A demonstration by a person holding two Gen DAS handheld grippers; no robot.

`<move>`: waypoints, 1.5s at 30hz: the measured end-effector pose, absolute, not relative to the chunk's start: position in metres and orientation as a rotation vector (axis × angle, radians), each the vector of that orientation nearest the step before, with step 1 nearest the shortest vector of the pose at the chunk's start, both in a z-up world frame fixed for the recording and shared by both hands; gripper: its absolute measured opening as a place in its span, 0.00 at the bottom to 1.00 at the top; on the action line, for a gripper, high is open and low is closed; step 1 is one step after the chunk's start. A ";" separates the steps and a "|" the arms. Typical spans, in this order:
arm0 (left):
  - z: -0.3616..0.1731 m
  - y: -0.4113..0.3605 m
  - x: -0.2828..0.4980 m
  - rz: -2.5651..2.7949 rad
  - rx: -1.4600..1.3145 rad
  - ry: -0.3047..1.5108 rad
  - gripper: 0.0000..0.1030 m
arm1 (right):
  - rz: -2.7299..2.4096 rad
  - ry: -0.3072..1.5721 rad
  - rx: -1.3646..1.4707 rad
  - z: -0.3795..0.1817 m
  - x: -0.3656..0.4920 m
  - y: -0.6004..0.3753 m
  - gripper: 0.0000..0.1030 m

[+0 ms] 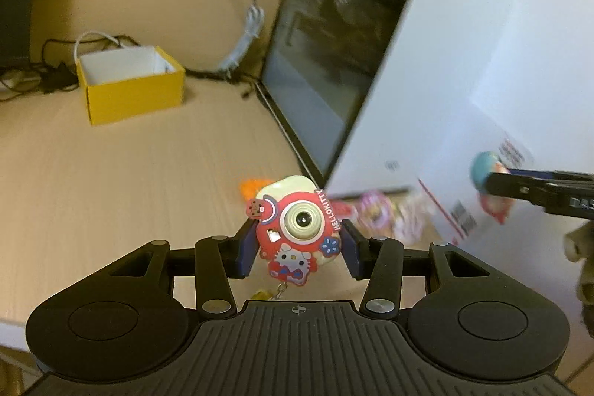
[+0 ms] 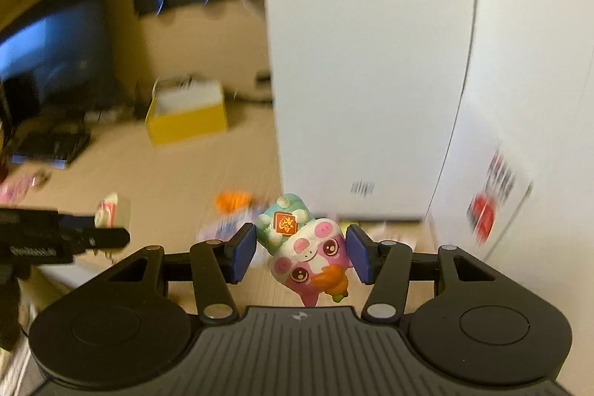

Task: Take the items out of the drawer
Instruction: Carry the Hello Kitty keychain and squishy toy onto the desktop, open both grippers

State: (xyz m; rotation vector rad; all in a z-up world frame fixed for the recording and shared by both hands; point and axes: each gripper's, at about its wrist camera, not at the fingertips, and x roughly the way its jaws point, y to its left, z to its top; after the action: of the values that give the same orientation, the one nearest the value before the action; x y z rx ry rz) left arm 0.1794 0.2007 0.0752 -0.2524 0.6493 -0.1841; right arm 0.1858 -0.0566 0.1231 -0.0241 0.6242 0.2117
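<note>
My left gripper (image 1: 299, 242) is shut on a red Hello Kitty toy camera (image 1: 300, 221), whose cream body sits squarely between the blue pads, lifted above the wooden desk (image 1: 148, 180). A small chain hangs under it. My right gripper (image 2: 301, 253) is shut on a pink and white pig figure (image 2: 312, 258) that wears a teal hat and hugs an orange carrot. In the left wrist view the right gripper (image 1: 493, 179) enters from the right edge with the teal hat showing. In the right wrist view the left gripper (image 2: 111, 232) reaches in from the left. No drawer can be made out.
A tall white box (image 1: 464, 62) stands close on the right, with a dark laptop screen (image 1: 326, 36) beside it. An open yellow box (image 1: 130, 84) sits farther back on the left, next to cables and a white plug lead (image 1: 245, 25). Blurred colourful toys (image 1: 375, 214) lie below.
</note>
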 end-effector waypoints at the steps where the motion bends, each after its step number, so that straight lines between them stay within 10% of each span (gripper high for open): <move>1: 0.074 0.203 0.186 -0.178 -0.269 0.645 0.50 | 0.209 0.611 -0.039 0.127 0.191 -0.055 0.52; 21: -0.038 0.201 0.273 -0.068 -0.230 0.817 0.52 | 0.492 0.764 -0.103 0.017 0.278 0.025 0.51; 45: 0.014 0.199 0.213 -0.061 -0.246 0.741 0.49 | 0.482 0.710 -0.125 0.015 0.251 0.011 0.59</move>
State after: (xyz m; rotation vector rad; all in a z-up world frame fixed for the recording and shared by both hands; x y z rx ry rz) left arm 0.2134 0.1993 0.0136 -0.2464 0.7410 -0.0607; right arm 0.2507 0.0111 0.0146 -0.1253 0.7100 0.4821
